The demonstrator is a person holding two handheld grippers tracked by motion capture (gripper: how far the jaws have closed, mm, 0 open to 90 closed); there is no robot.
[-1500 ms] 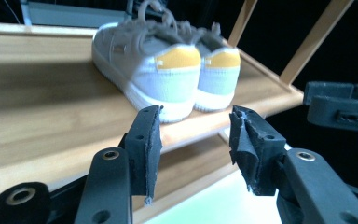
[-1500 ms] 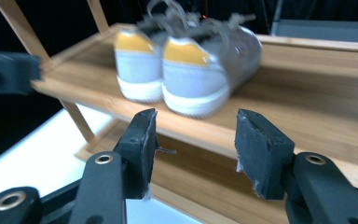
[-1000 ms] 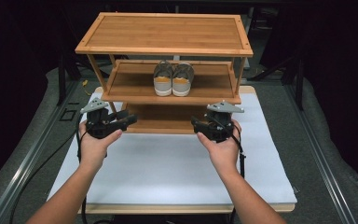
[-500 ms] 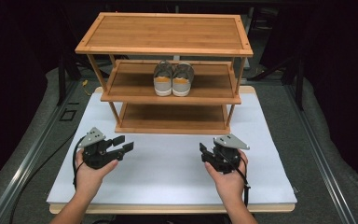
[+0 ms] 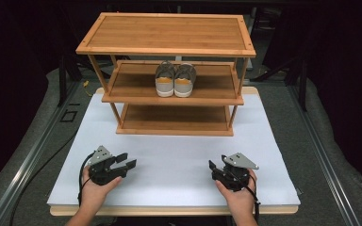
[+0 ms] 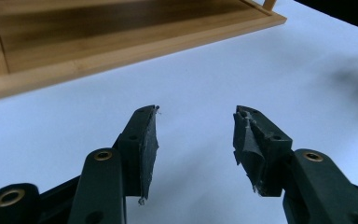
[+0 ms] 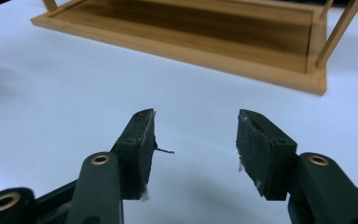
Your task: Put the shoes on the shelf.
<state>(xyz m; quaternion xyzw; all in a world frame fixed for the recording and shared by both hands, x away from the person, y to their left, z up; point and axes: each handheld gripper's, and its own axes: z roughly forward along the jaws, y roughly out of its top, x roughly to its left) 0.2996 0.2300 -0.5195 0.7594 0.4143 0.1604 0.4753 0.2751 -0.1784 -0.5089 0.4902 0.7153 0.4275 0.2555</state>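
A three-tier bamboo shoe rack [image 5: 169, 30] stands at the back of the white table [image 5: 174, 165]. A pair of grey and orange shoes [image 5: 175, 80] sits side by side on its middle shelf, heels toward me. My left gripper [image 5: 128, 161] rests low near the table's front left, open and holding nothing [image 6: 196, 123]. My right gripper [image 5: 213, 167] sits near the front right, also open with nothing between its jaws [image 7: 196, 126]. Both gripper views look across bare white tabletop to the rack's bottom shelf [image 6: 121, 28] [image 7: 205, 28].
The rack's top shelf and bottom shelf [image 5: 174, 120] hold nothing. Grey floor with metal rails [image 5: 33, 155] runs along both sides of the table. Dark surroundings lie beyond the rack.
Both grippers have drawn back from the rack's lower shelf toward the table's front edge and now sit lower and wider apart. The shoes have not moved.
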